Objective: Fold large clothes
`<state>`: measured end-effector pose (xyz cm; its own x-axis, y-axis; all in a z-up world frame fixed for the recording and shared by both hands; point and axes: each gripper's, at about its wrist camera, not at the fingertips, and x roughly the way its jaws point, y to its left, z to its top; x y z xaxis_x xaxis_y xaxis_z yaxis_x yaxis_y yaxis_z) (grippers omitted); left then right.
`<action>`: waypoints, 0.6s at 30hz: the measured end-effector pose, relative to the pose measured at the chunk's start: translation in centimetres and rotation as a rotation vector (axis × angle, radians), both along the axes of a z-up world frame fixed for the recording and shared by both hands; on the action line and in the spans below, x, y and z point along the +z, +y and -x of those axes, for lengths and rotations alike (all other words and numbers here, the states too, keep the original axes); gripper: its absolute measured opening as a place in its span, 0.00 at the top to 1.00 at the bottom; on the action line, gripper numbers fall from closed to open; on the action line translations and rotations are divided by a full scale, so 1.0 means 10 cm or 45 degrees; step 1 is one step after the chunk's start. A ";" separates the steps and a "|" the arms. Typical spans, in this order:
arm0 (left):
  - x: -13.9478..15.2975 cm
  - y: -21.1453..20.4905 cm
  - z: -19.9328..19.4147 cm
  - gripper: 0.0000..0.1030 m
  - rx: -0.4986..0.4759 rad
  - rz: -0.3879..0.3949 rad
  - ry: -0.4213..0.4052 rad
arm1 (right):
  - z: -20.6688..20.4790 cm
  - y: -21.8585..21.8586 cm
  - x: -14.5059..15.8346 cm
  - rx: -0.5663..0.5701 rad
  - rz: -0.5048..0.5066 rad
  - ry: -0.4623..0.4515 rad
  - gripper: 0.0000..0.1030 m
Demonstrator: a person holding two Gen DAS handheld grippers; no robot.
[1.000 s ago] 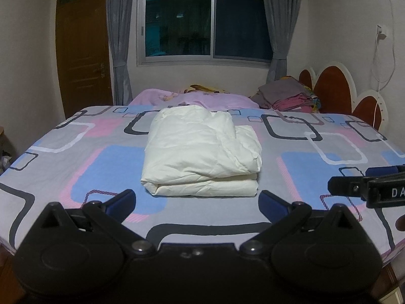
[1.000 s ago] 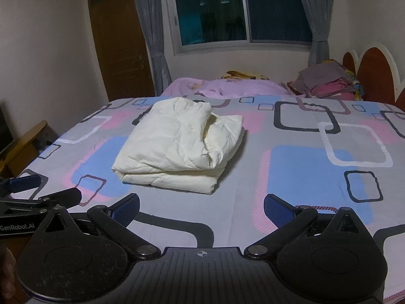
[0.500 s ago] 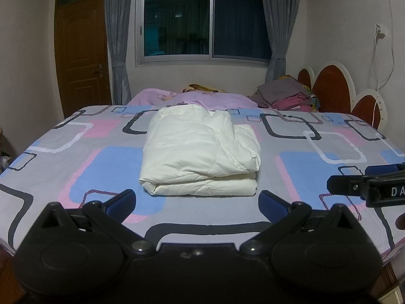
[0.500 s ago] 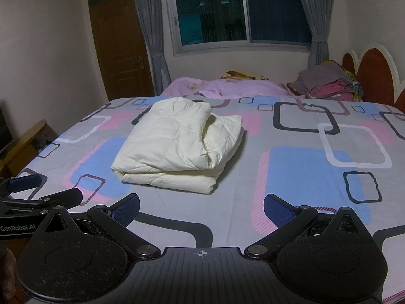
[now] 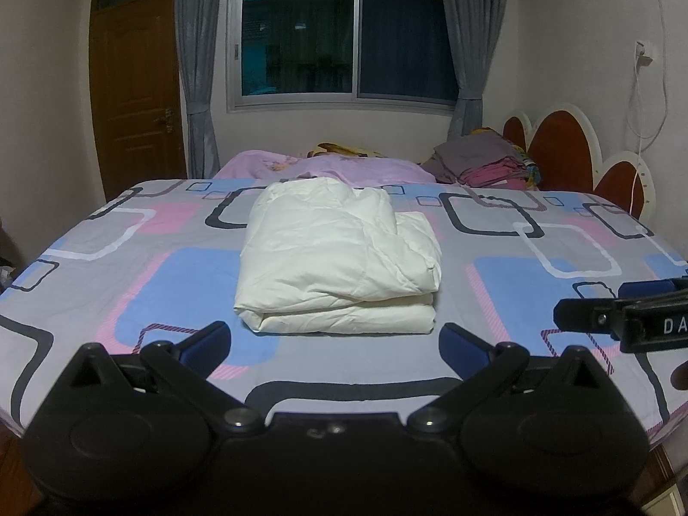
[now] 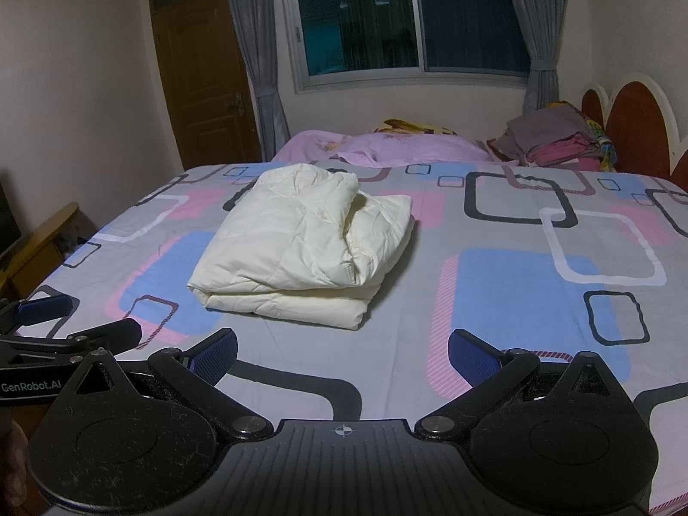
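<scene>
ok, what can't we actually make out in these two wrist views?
- Underside and inner layers of the folded cream-white padded garment: hidden by its own top fold, both views.
- Right gripper in the left wrist view: cut off by the right edge.
- Left gripper in the right wrist view: cut off by the left edge.
- Stacked grey and pink clothes: too far to count.

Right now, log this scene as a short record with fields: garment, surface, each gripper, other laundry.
garment: cream padded garment, folded into a thick bundle, nothing touching it
surface: patterned bed sheet, bundle near its middle
left gripper: open, empty, short of the bundle
right gripper: open, empty, short of the bundle
other laundry: stack of folded clothes by the headboard
</scene>
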<state>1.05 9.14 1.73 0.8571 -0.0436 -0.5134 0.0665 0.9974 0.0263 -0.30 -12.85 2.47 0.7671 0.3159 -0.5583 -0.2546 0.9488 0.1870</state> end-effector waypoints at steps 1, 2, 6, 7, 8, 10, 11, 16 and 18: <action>0.00 0.01 -0.01 0.00 -0.001 0.000 0.001 | 0.00 0.00 0.00 -0.001 0.001 0.001 0.00; -0.01 0.02 -0.01 0.00 -0.002 0.001 0.000 | 0.00 0.00 0.00 0.000 0.001 0.001 0.00; -0.01 0.02 -0.01 0.00 -0.001 -0.001 0.001 | -0.01 0.00 0.00 0.001 0.002 0.001 0.00; -0.01 0.02 -0.01 0.00 -0.004 0.002 0.001 | 0.00 0.00 0.00 0.002 0.003 0.000 0.00; -0.01 0.02 -0.01 0.00 -0.003 0.002 0.001 | 0.00 0.00 0.00 0.004 0.003 -0.002 0.00; -0.01 0.03 -0.01 0.00 -0.004 0.002 0.000 | -0.01 0.00 0.00 0.005 0.005 -0.002 0.00; -0.01 0.03 -0.01 0.00 -0.005 0.003 -0.001 | -0.01 0.00 0.00 0.008 0.004 -0.004 0.00; -0.02 0.04 -0.01 0.01 -0.011 -0.012 0.010 | -0.01 -0.01 0.00 0.009 0.006 -0.003 0.00; -0.02 0.05 -0.02 0.01 -0.018 -0.012 0.012 | -0.02 -0.01 0.00 0.009 0.008 -0.004 0.00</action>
<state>1.23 9.64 1.52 0.8515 -0.0509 -0.5219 0.0812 0.9961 0.0354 -0.12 -12.90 2.49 0.7666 0.3175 -0.5581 -0.2618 0.9482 0.1799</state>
